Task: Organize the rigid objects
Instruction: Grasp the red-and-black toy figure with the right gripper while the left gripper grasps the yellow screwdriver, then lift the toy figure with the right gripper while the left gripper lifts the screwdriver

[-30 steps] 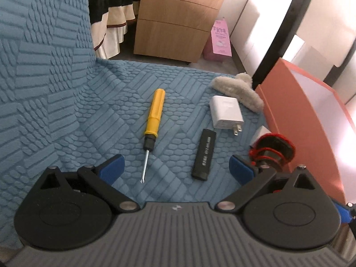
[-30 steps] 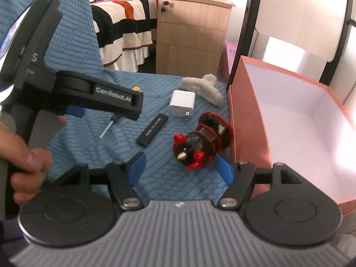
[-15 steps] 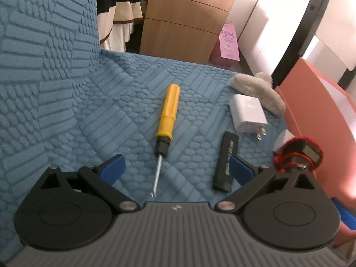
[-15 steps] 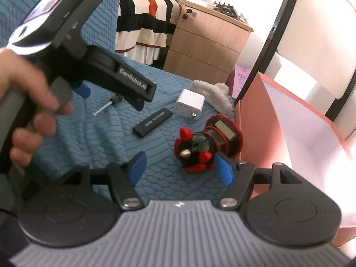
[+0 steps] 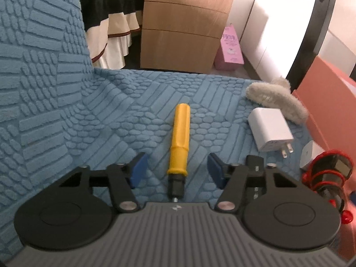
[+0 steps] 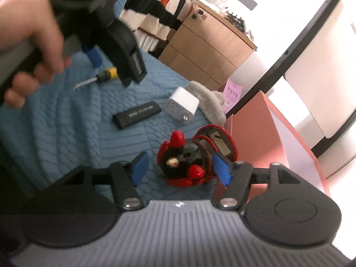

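Observation:
A yellow-handled screwdriver lies on the blue textured cover; my left gripper is open with its blue pads on either side of the handle's lower end, not touching it. It also shows in the right wrist view. A red and black toy lies next to the orange box; my right gripper is open with its pads flanking the toy. A black stick and a white charger lie between them.
A fluffy grey hair clip lies behind the charger. The blue cover rises steeply on the left. A wooden drawer cabinet and a pink carton stand beyond the cover's far edge.
My left gripper has moved forward and left until its pads straddle the screwdriver handle. My right gripper has moved closer to the red and black toy and tilted.

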A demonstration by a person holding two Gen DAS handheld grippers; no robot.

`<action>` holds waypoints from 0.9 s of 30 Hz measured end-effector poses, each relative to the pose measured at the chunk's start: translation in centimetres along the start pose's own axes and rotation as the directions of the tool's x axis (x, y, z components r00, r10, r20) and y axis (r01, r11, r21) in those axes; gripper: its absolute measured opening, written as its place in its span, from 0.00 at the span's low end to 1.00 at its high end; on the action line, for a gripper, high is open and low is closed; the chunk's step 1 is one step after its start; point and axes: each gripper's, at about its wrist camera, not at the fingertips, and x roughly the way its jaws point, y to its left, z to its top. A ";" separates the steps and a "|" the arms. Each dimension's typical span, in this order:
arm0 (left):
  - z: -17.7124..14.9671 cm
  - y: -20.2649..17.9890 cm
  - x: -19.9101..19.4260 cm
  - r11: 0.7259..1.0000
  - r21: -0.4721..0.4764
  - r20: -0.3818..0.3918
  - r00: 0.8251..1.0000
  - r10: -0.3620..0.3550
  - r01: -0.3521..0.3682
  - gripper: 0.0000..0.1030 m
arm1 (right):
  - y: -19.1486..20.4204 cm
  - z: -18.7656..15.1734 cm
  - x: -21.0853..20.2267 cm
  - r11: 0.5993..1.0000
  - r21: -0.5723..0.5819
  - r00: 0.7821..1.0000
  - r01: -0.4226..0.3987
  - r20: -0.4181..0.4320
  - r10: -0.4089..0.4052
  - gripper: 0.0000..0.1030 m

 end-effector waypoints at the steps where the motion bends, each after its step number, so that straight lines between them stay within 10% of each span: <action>1: 0.0 0.0 0.0 1.000 0.004 0.005 1.000 0.002 -0.002 0.53 | 0.2 -0.1 0.2 1.000 -0.013 1.000 0.006 -0.006 -0.006 0.55; 9: -0.8 0.3 -0.6 1.000 0.019 0.026 1.000 -0.004 0.004 0.22 | 0.6 -0.5 0.2 0.999 -0.029 0.999 0.036 -0.005 -0.036 0.49; 27: -3.2 0.4 -6.5 0.983 -0.145 0.008 0.993 -0.114 0.114 0.21 | -5.7 2.7 -1.1 0.920 0.369 0.989 -0.130 -0.021 0.149 0.43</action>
